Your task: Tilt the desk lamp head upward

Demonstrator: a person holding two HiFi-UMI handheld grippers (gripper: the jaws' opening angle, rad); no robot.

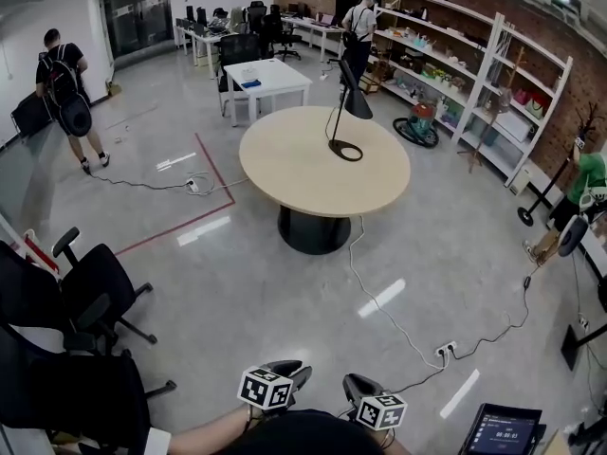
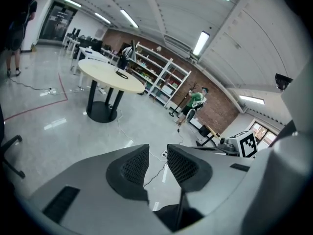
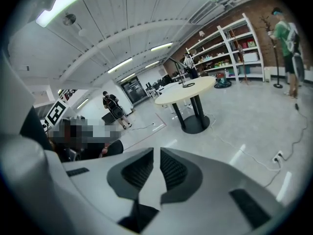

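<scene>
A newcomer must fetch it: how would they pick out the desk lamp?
Find the round beige table on a black pedestal, mid-floor before the white shelves. The desk lamp stands alone on it: black, thin stem, open ring base, cone head.

Blk lamp (image 1: pixel 356 102), beige table (image 1: pixel 294 169), red brick wall (image 1: pixel 517 3).

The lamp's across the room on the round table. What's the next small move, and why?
Probably step toward the round table, leading with the left hand-held gripper. The lamp head points downward, well out of reach across the floor. The left jaws stand apart and empty, ready for the head; the right hand-held gripper is shut.
</scene>
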